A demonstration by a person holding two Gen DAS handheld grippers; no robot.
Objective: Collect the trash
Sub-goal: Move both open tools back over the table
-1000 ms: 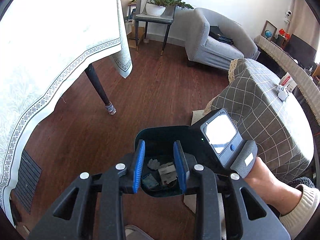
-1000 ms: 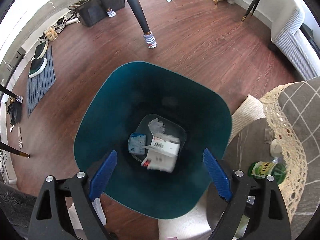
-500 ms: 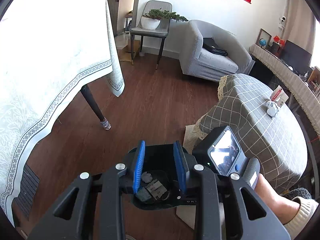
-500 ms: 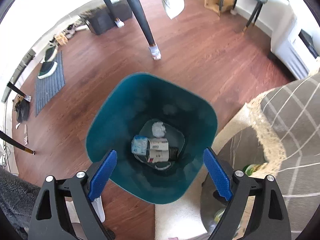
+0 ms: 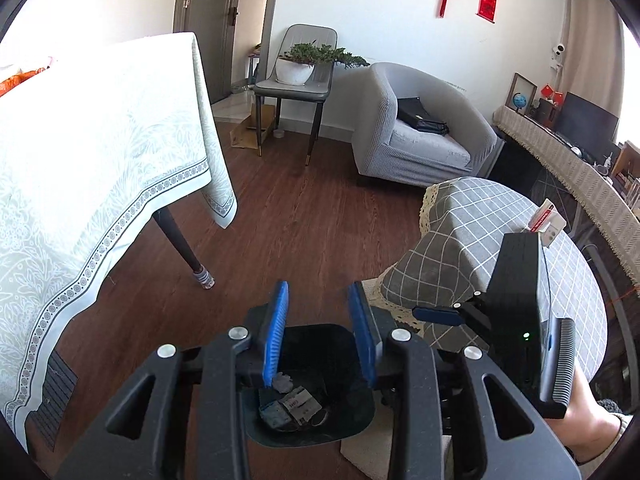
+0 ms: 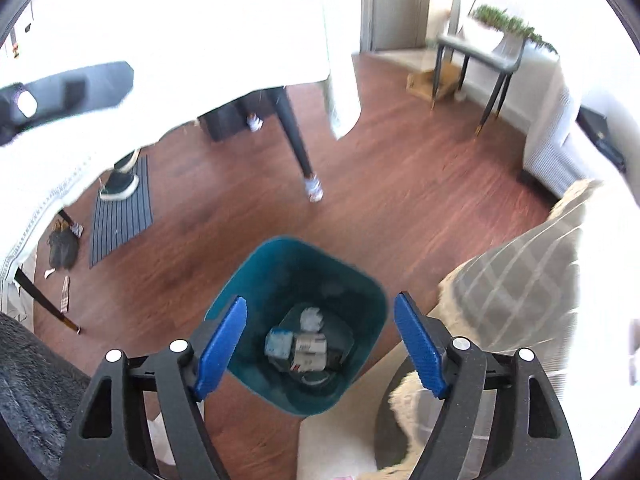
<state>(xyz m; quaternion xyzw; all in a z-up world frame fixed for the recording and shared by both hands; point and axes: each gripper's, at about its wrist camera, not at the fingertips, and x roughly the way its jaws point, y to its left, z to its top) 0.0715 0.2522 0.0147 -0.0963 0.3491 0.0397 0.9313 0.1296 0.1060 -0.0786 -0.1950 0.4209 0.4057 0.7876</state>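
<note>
A dark teal trash bin [image 6: 280, 264] stands on the wood floor; in the left wrist view its rim [image 5: 320, 330] shows below my fingers. Inside lie a white box [image 6: 310, 346], a blue packet [image 6: 278, 342] and a crumpled tissue [image 6: 312, 318]; they also show in the left wrist view [image 5: 294, 402]. My right gripper [image 6: 320, 344] is open wide and empty, high above the bin. My left gripper [image 5: 320, 328] is open and empty, also above the bin. The right gripper's body [image 5: 520, 300] shows at right in the left wrist view.
A table with a white patterned cloth [image 5: 100, 160] and a dark leg [image 5: 180, 248] stands left. A round table with a grey checked cloth [image 5: 480, 240] is right of the bin, with a small box [image 5: 546, 220] on it. A grey armchair [image 5: 420, 128] and chair with plant [image 5: 300, 76] stand behind.
Both grippers have risen and tilted up away from the bin, so it looks smaller and lower. The trash in the bin lies still. Both jaws stay open.
</note>
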